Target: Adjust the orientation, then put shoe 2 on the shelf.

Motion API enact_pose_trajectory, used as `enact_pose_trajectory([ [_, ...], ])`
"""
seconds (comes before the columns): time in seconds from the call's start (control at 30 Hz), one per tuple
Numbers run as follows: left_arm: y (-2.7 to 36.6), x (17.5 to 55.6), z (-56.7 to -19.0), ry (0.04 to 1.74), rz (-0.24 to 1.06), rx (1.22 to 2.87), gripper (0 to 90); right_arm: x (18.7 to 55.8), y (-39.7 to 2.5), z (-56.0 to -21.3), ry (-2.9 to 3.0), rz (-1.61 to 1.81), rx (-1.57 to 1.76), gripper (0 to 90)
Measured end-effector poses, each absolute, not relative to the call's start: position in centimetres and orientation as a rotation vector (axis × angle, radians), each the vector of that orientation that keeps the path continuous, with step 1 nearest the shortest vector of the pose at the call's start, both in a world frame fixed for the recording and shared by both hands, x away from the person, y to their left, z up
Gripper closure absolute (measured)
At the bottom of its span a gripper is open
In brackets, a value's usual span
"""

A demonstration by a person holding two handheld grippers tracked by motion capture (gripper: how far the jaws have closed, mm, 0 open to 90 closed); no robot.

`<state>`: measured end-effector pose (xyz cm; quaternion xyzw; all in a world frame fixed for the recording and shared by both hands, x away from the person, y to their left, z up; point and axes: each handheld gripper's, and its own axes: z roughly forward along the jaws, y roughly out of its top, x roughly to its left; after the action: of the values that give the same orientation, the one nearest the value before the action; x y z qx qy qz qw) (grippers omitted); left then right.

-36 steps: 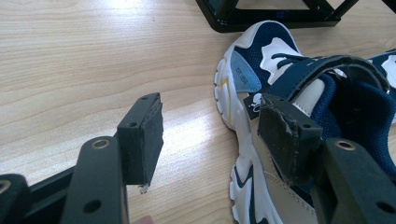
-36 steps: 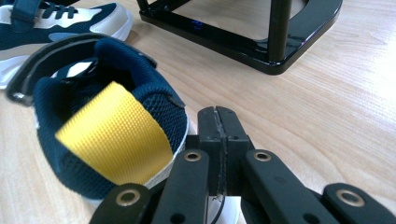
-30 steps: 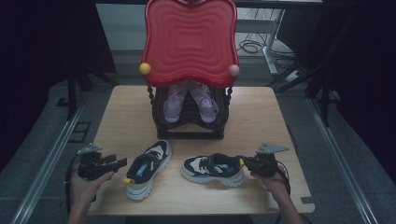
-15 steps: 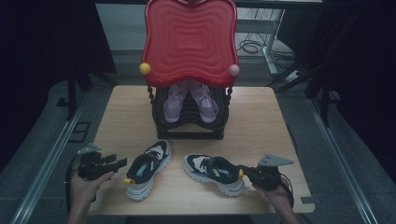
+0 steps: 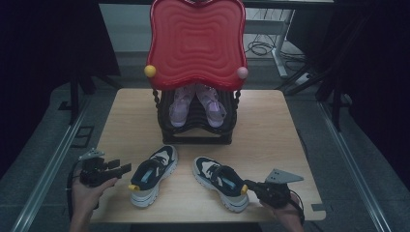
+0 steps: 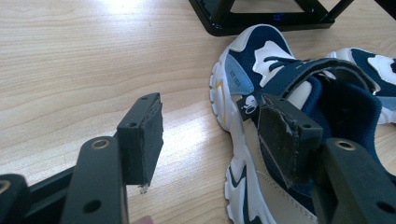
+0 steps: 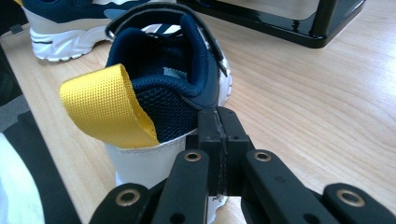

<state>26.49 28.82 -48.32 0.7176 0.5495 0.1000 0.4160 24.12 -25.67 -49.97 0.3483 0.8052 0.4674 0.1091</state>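
On the left of the worktop (image 5: 270, 116), the left claw (image 5: 123, 167) hangs with its jaws wide apart and nothing between them, just beside the left shoe (image 5: 153, 175). That shoe lies to the claw's right, its long axis running from the heel with a yellow tab near the person to the toe pointing up toward the black shoe rack (image 5: 198, 126). In the left gripper view, one jaw stands over bare wood while the other sits at the shoe's collar, so the left claw looks placed to close on the collar edge.

Further right lies the right shoe (image 5: 220, 181), toe angled toward the rack and to the left, heel toward the near right corner. The right claw (image 5: 250, 187) sits right at that heel; in the right gripper view its jaws are pressed together below the yellow pull loop (image 7: 105, 105). Whether they pinch any heel material cannot be told.

Each hand is nearest its own shoe; the heels face the claws.
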Motion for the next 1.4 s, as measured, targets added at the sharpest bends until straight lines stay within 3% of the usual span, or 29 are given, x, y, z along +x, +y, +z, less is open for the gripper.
enact_pose_trajectory([
  [0.6,28.5,26.5,-48.3,1.369,0.245,1.816,40.7,24.0,-25.5,-49.9,2.365,1.417,1.016,88.9],
  [1.0,28.9,25.9,-47.3,1.351,0.256,1.787,40.7,26.2,-26.6,-47.6,2.281,1.520,1.044,85.4],
  [1.4,27.2,25.9,-45.8,1.262,0.259,1.842,40.9,27.4,-25.7,-45.9,2.332,1.546,1.019,68.1],
])
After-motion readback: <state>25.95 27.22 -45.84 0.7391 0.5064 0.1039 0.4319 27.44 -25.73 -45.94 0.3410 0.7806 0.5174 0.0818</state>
